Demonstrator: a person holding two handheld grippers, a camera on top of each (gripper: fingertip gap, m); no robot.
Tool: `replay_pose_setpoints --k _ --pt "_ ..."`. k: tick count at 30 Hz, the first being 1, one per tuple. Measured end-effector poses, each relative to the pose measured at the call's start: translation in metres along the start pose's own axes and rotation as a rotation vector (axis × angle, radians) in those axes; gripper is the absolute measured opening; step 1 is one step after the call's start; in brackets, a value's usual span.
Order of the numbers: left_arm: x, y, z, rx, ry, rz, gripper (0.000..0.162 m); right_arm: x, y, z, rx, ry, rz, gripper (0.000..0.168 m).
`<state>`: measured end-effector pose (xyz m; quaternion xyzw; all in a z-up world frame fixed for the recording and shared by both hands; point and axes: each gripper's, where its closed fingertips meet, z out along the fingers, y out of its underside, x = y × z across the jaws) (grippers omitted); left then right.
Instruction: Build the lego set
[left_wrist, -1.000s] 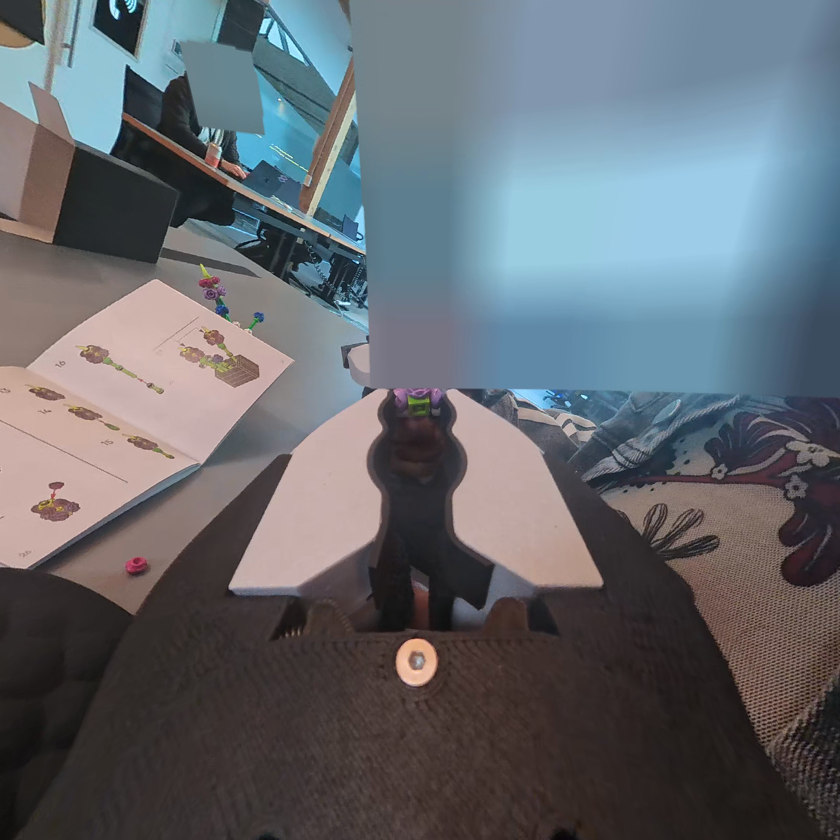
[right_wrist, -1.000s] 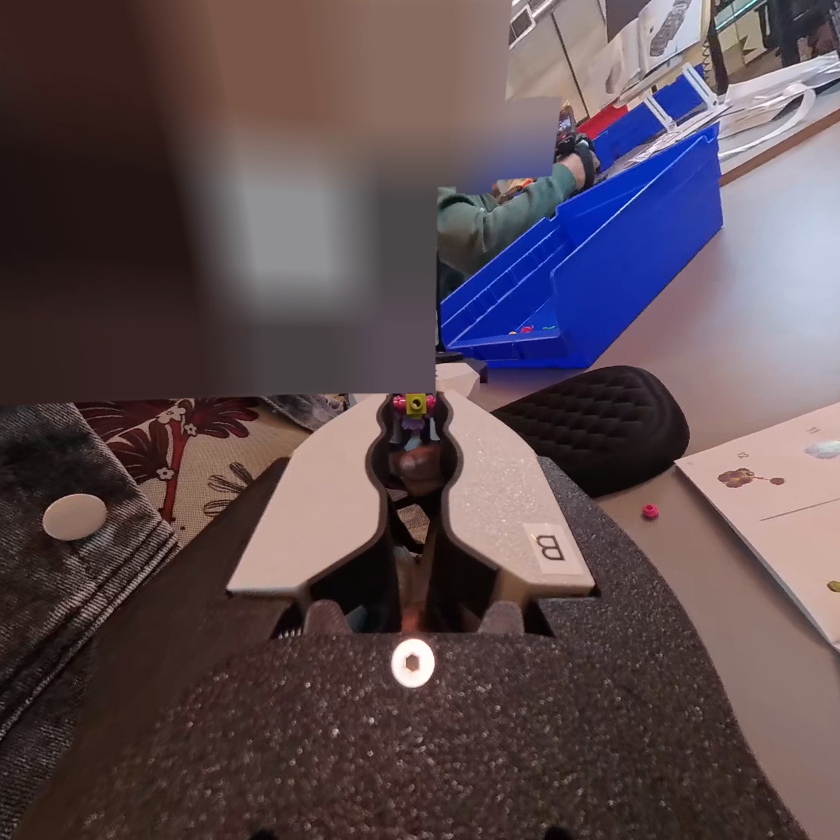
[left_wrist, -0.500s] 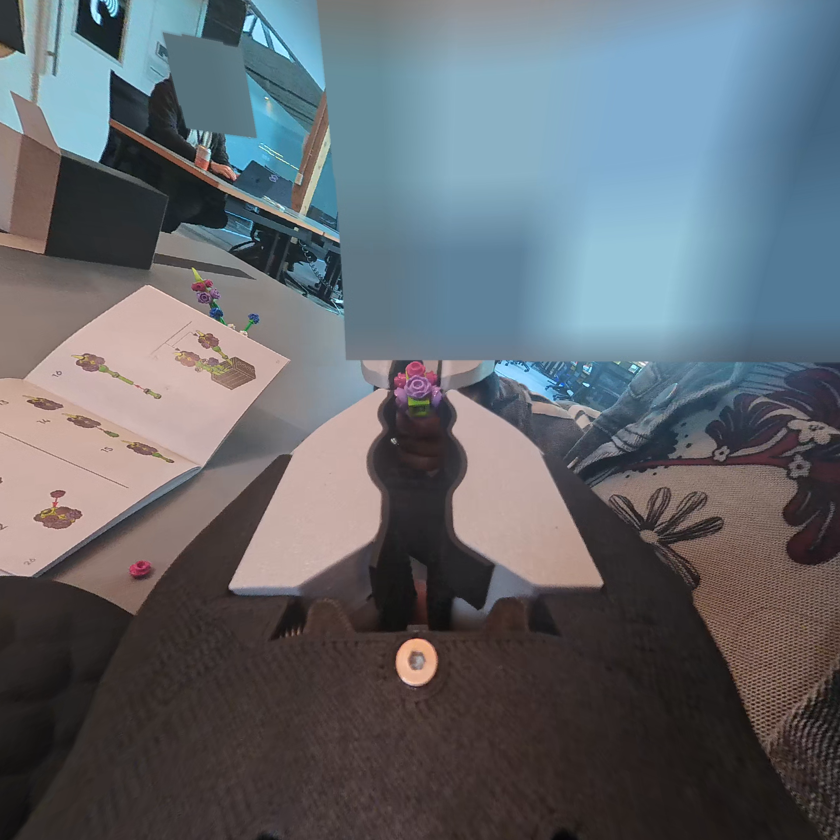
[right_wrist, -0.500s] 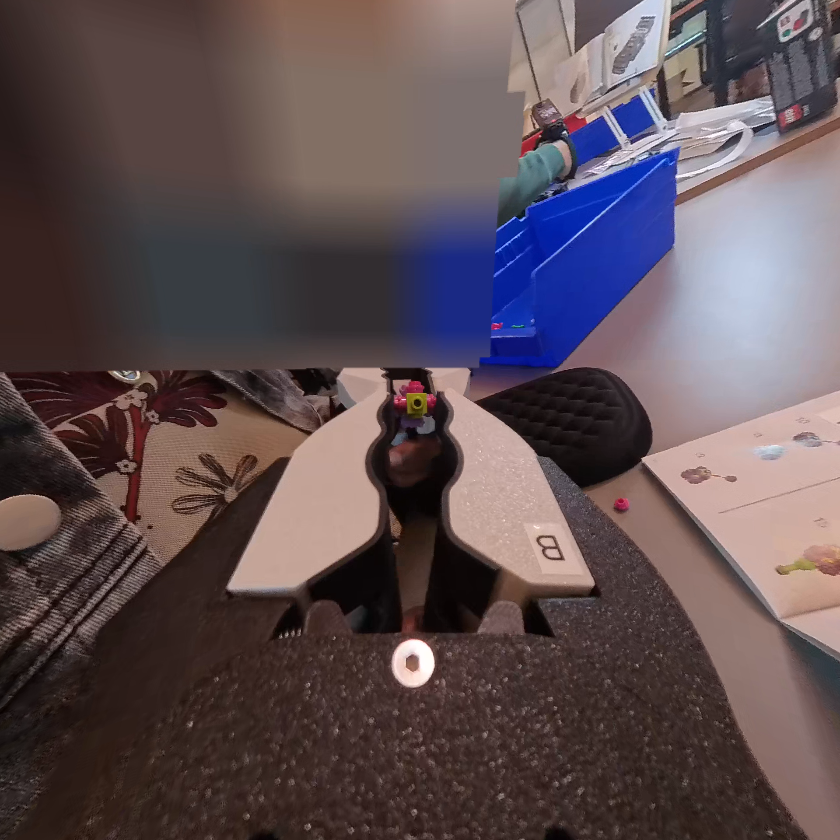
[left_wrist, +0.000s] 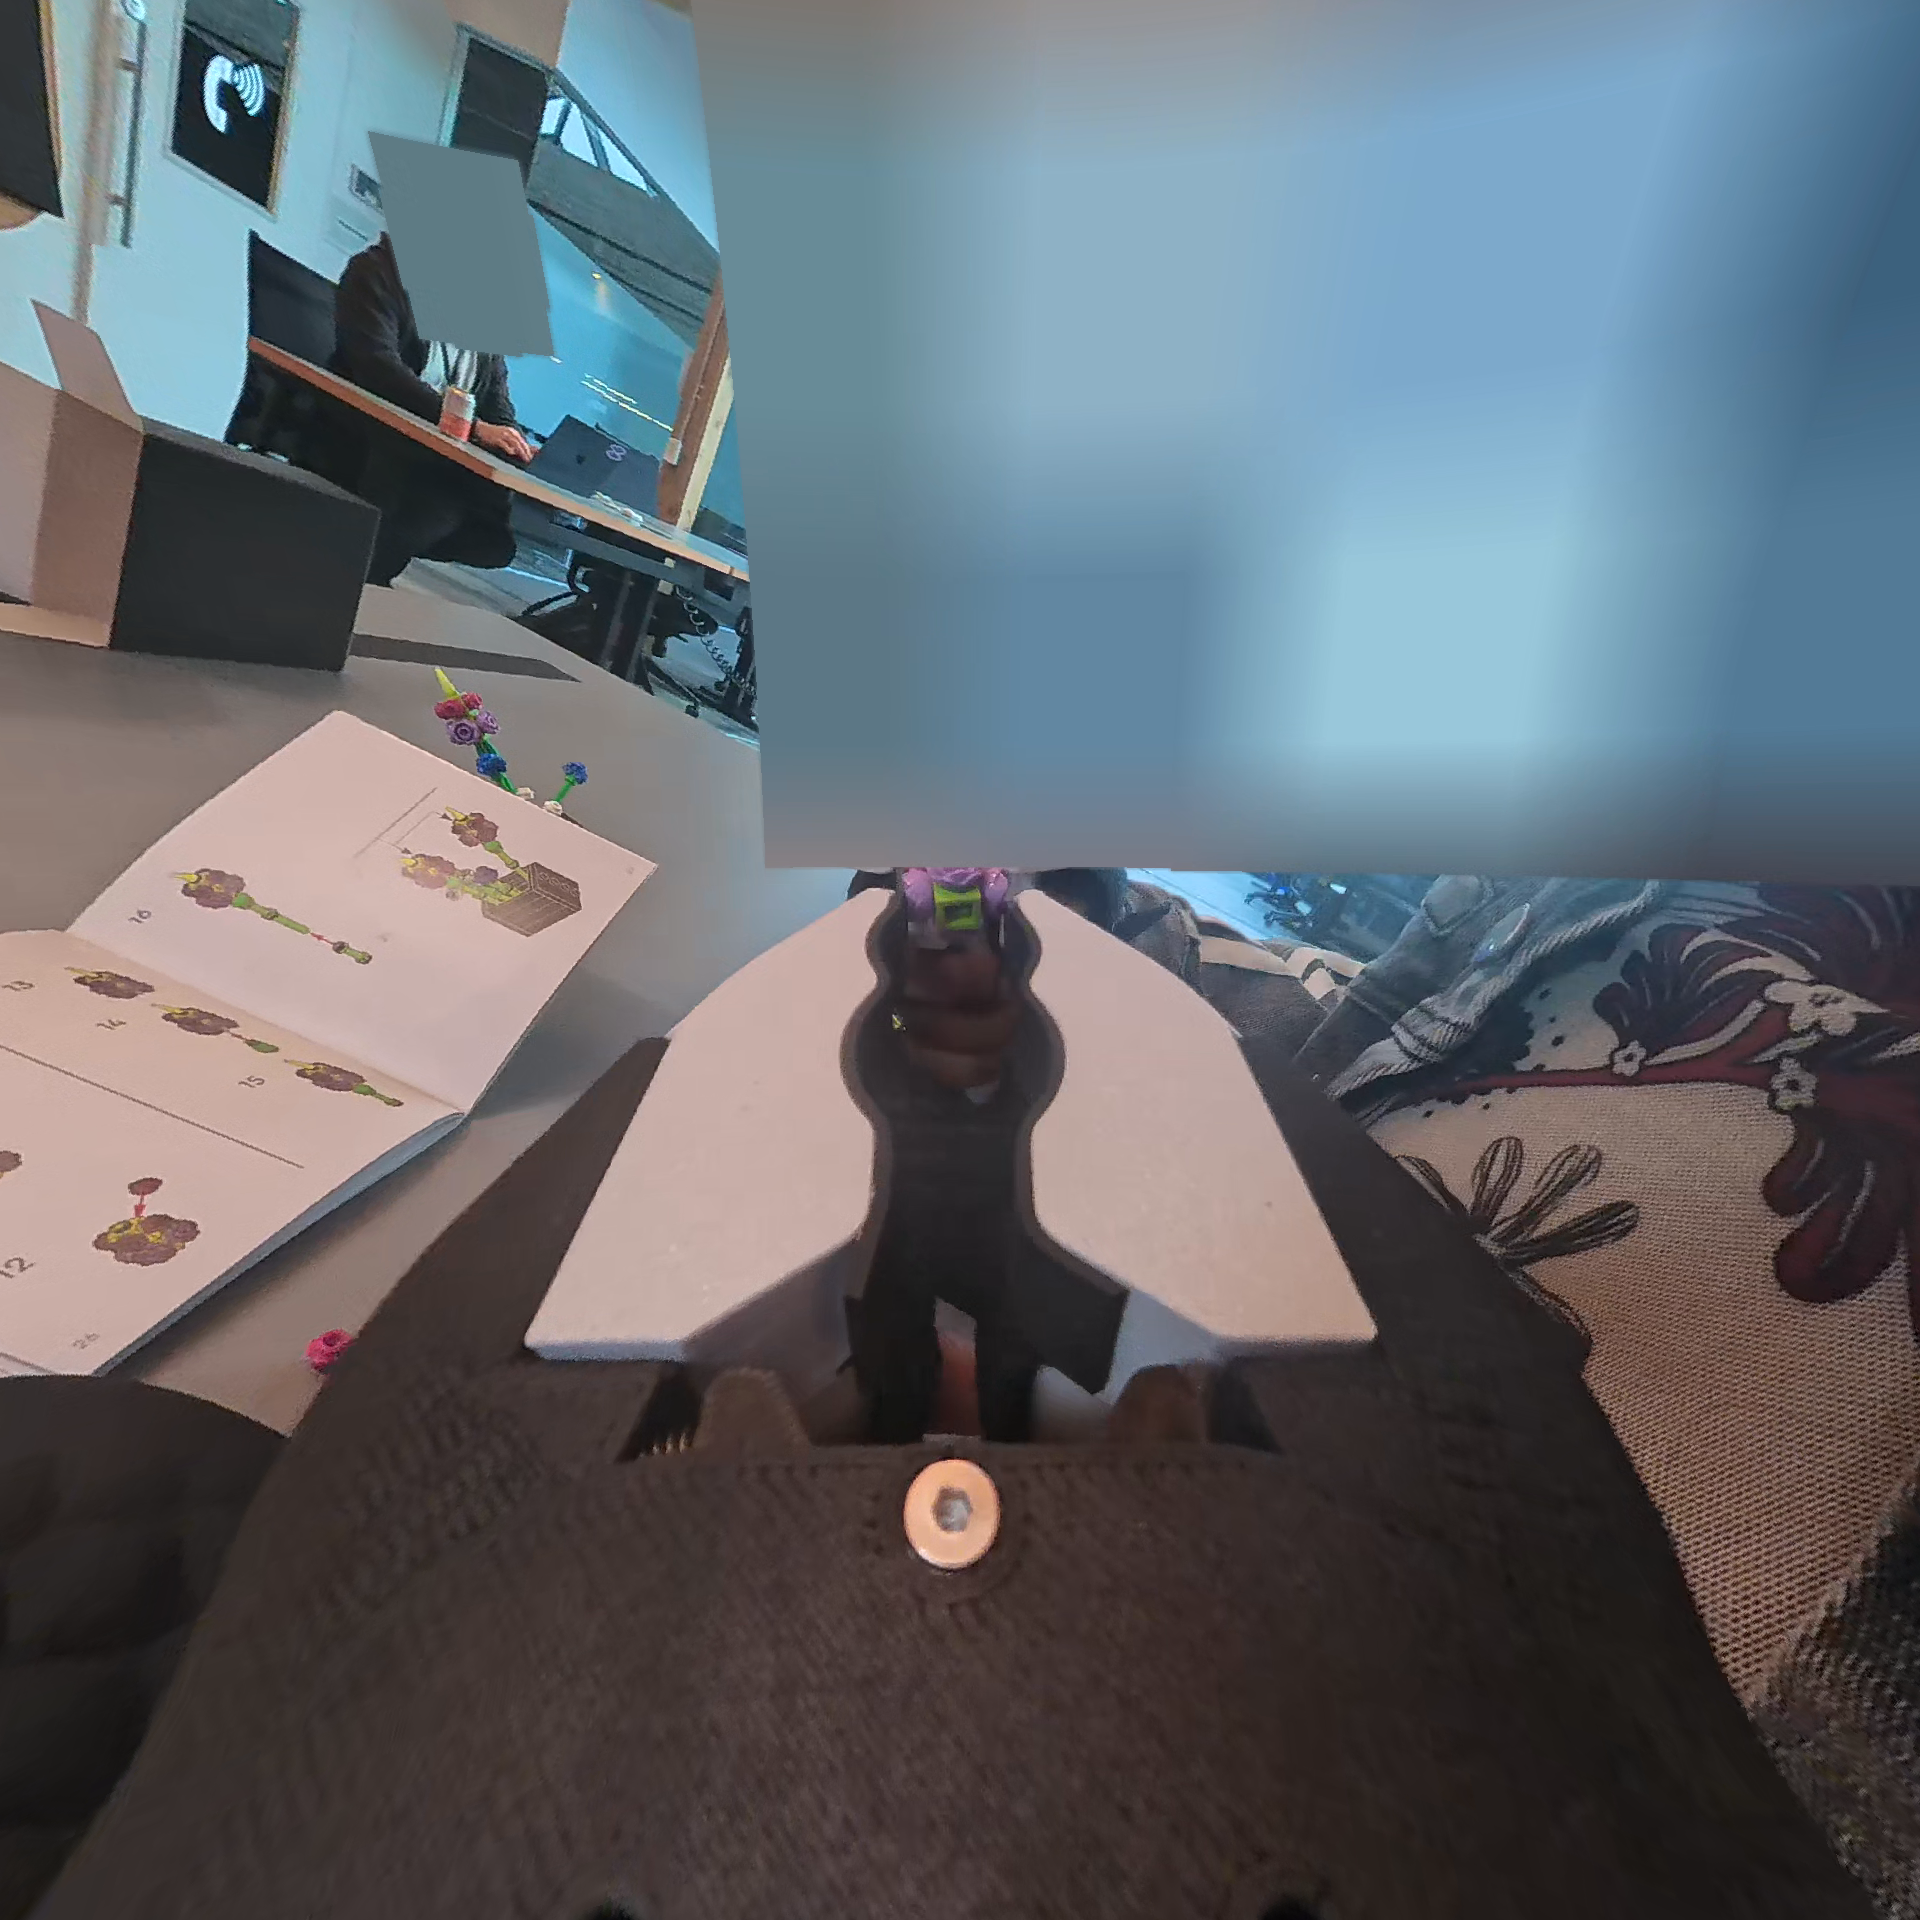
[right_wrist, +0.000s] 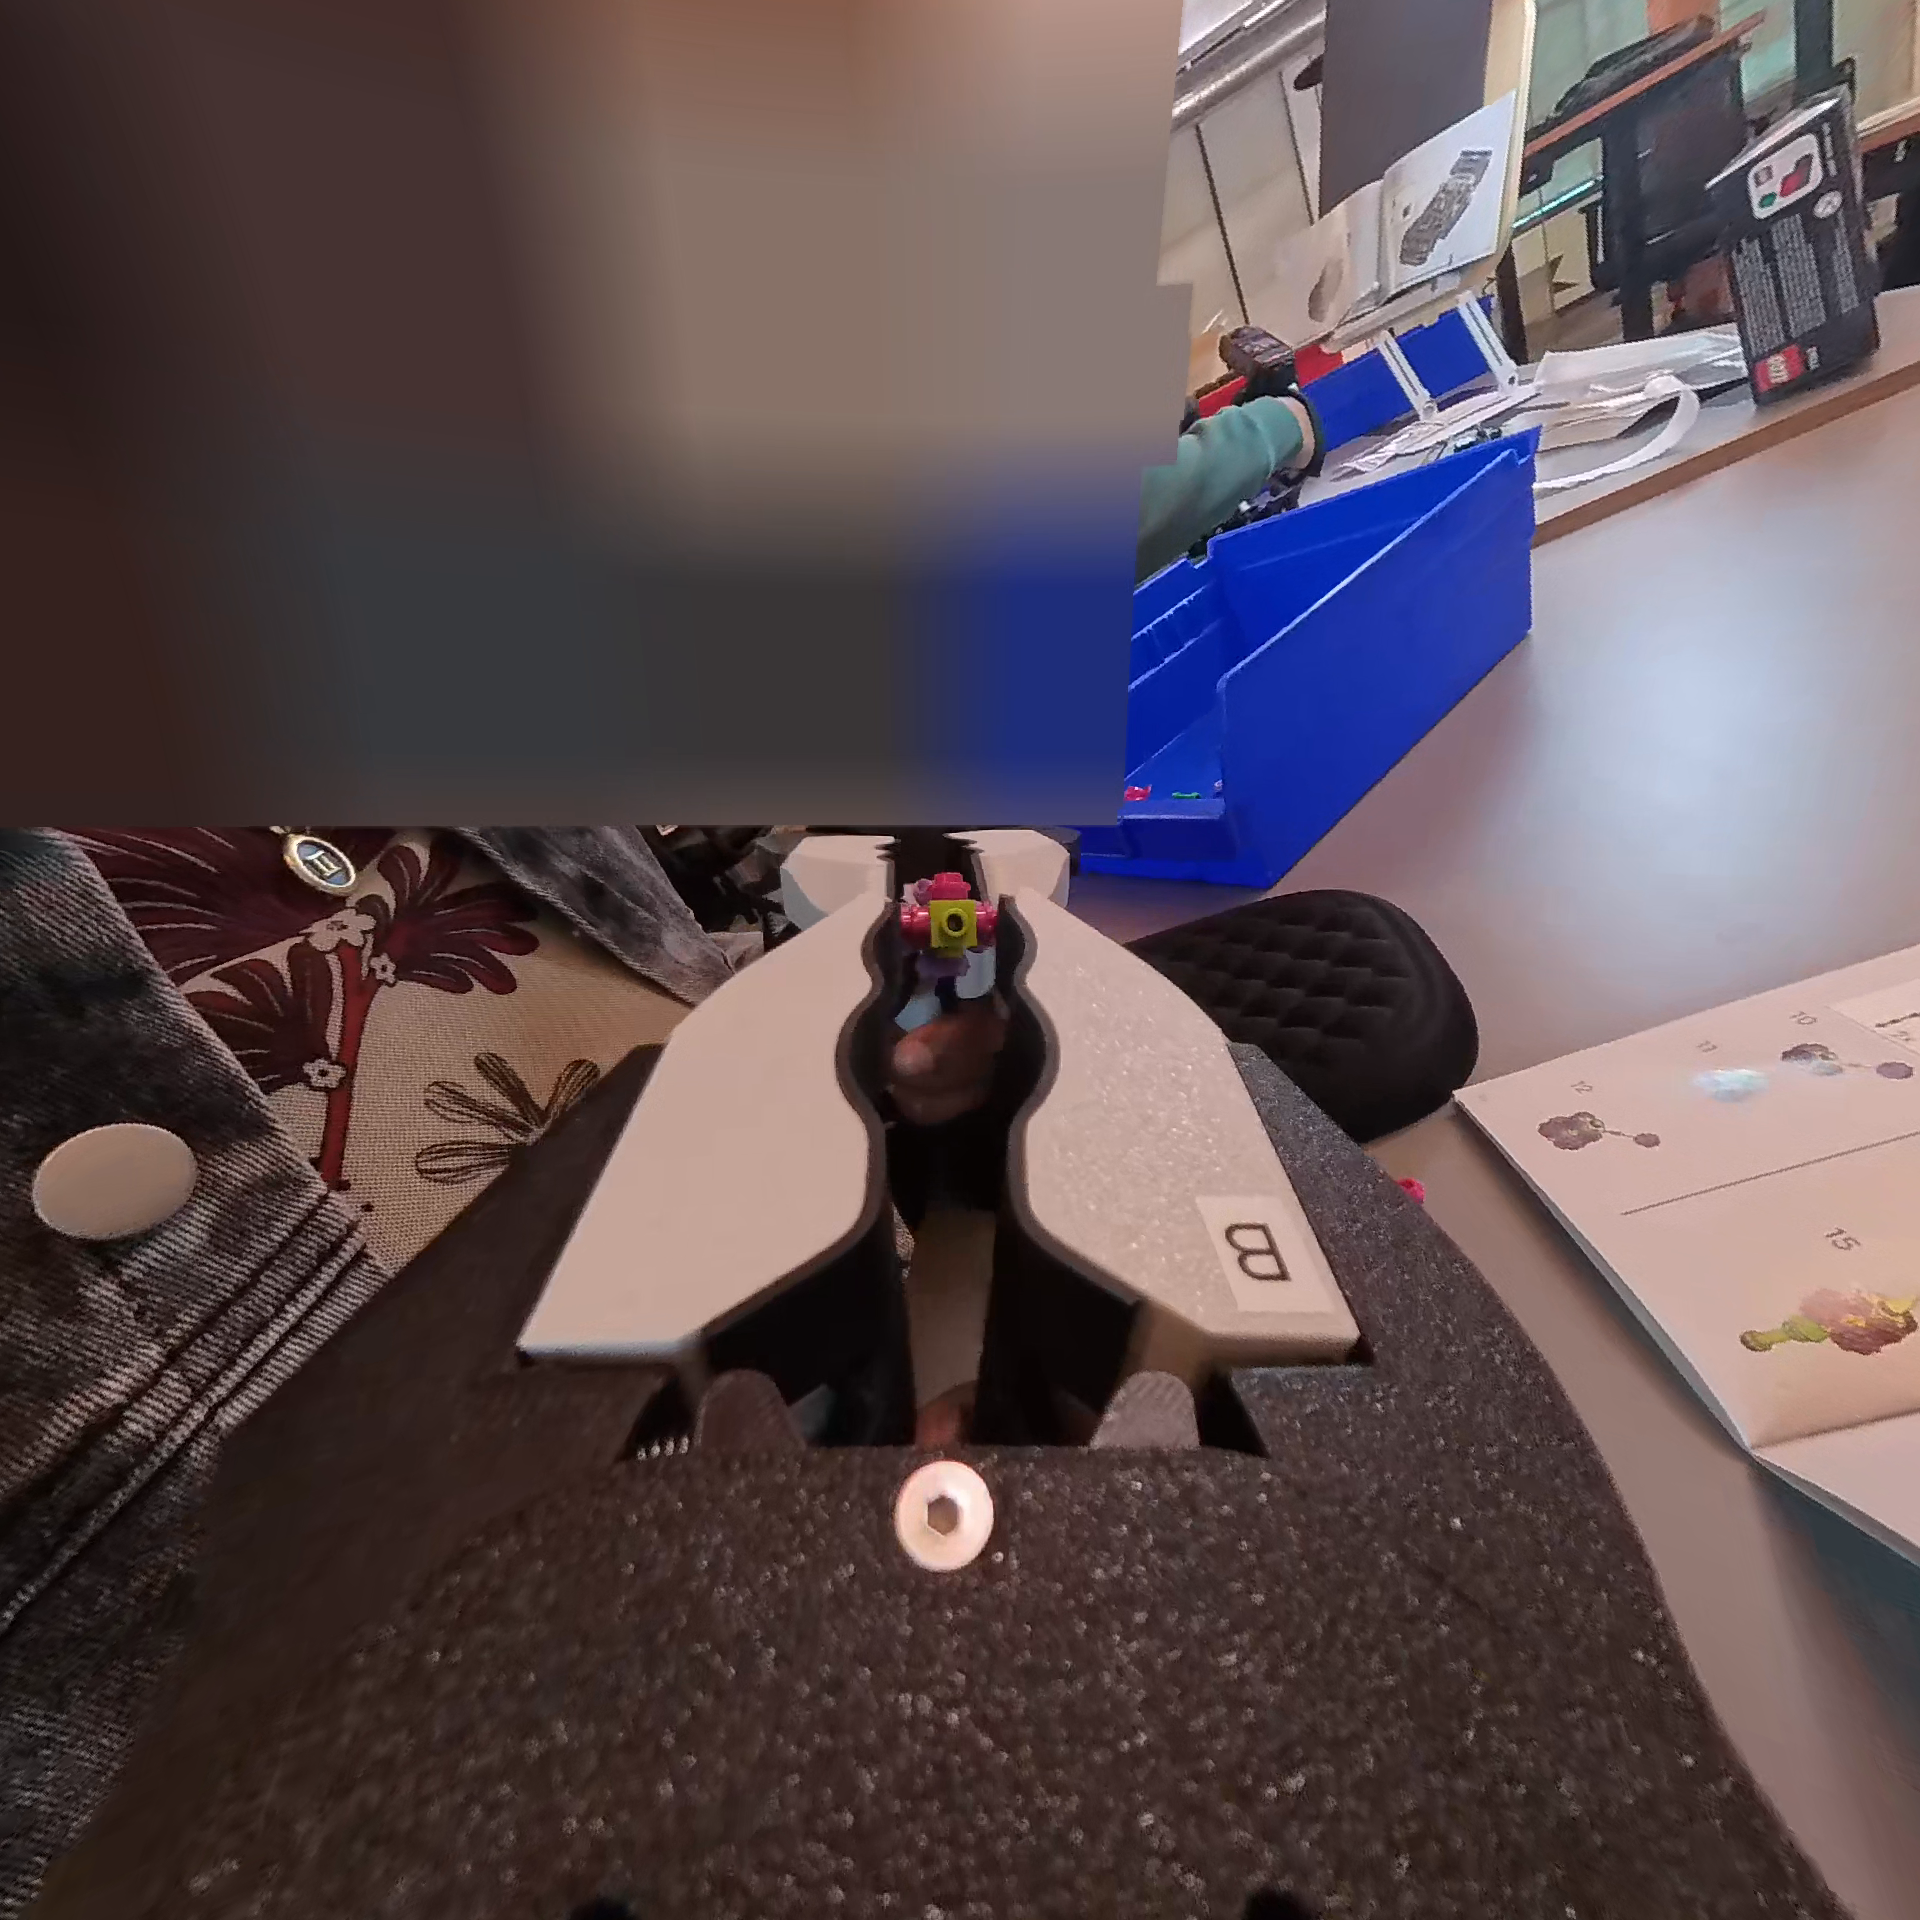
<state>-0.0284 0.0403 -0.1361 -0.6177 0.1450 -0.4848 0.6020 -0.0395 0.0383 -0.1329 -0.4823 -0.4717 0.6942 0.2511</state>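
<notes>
Grey tabletop (left_wrist: 665, 935) carries everything, seen low from both wrist cameras. Taking the open white instruction booklet (left_wrist: 260, 1018) as landmark: a loose magenta round stud (left_wrist: 326, 1347) lies just beside its near edge, a black quilted pad (right_wrist: 1320, 997) sits near its person-side edge, and a small brick flower stem assembly (left_wrist: 488, 743) stands just behind its far corner. Farther behind it rests an open black cardboard box (left_wrist: 218, 561). A blue plastic parts bin (right_wrist: 1351, 644) lies well beyond the booklet, with a dark printed carton (right_wrist: 1813, 249) farther still. Office desks and a seated person fill the room behind.

The booklet shows printed step numbers and diagrams; the right gripper (right_wrist: 951, 925) wears a white sticker with a single letter.

The left gripper (left_wrist: 956, 909) has its pale fingers drawn close around a tiny cluster of purple flowers on a lime cube (left_wrist: 956, 904), pinched at the very tips. The right one likewise clamps a cluster with magenta flowers round a lime cube (right_wrist: 948, 923) at its tips. It is unclear whether these are one piece. Floral fabric lies beyond both.
</notes>
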Motion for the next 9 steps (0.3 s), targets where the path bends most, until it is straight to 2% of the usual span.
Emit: replay_pose_setpoints --k 9 --pt "-0.0028 0.0081 -0.0028 -0.032 -0.002 -0.022 0.017 0.0031 0.0076 -0.0012 -0.100 0.031 0.018 0.017"
